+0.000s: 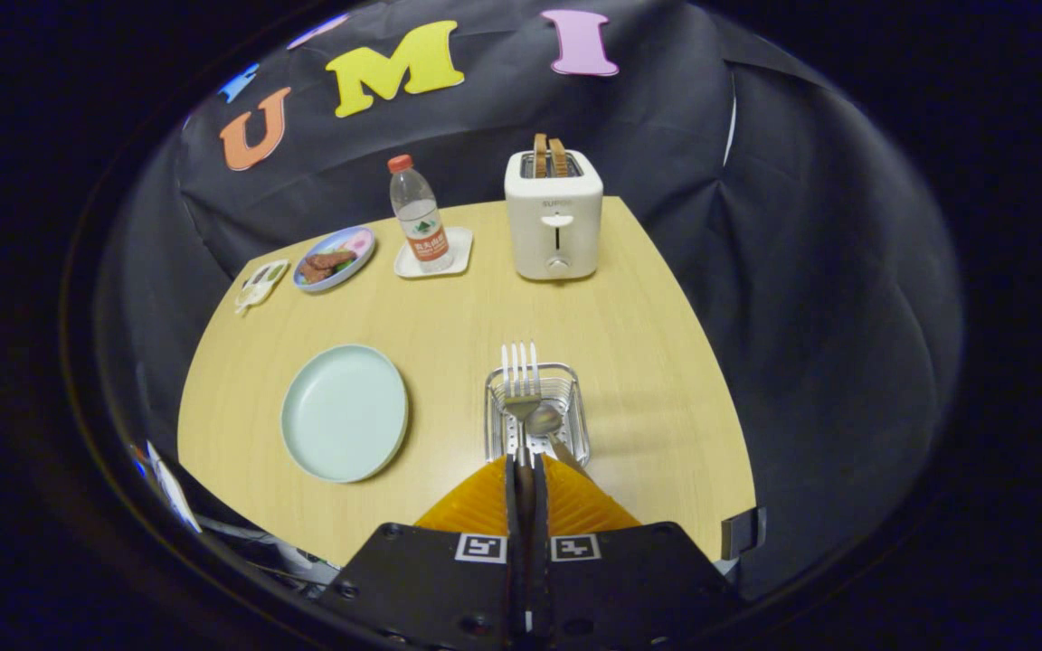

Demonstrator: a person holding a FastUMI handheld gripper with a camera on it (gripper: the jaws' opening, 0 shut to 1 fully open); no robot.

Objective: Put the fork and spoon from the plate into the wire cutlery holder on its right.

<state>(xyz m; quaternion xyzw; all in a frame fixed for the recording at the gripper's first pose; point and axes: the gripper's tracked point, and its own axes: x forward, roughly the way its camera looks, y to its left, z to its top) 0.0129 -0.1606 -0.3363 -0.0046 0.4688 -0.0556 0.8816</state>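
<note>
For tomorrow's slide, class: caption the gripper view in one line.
Gripper shut on the fork, held over the wire holder with the spoon inside; plate empty.

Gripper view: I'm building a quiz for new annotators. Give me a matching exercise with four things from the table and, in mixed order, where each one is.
Things:
1. fork
2. spoon
3. bottle
4. green plate

Places:
A. on a small white tray beside the toaster
B. held between the fingers of the gripper, prongs over the wire holder
C. left of the wire holder, with nothing on it
D. lying in the wire holder, just right of the fingers

Pairs: 1-B, 2-D, 3-A, 4-C
</note>
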